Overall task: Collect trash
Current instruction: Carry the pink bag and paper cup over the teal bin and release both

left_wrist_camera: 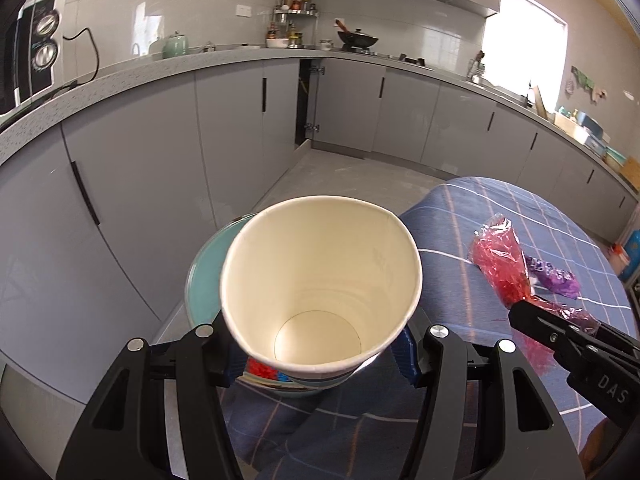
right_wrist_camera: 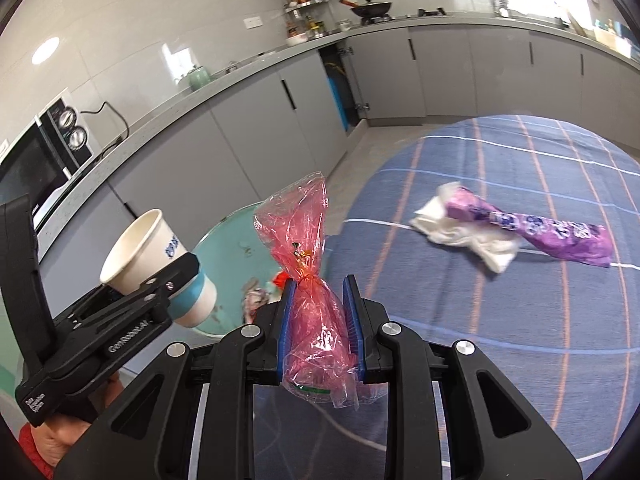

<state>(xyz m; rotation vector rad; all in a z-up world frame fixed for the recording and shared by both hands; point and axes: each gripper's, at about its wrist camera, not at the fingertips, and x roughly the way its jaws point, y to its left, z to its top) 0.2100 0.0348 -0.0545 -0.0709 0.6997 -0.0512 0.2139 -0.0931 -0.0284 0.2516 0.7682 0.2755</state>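
- Starting on the left, the left gripper (left_wrist_camera: 320,344) has its jaws clamped round a paper cup (left_wrist_camera: 320,280), white with blue print too small to read, held over a teal bin (left_wrist_camera: 202,280).
- "GenRobot.AI" reads along that gripper's arm in the right wrist view.
- The right gripper (right_wrist_camera: 320,312), jaws narrow, pinches a red cellophane wrapper (right_wrist_camera: 308,264); "DAS" shows on its side.
- Further right, a purple wrapper (right_wrist_camera: 532,228) lies on a white tissue (right_wrist_camera: 460,232) on the blue checked cloth (right_wrist_camera: 520,340); its lettering is blurred.
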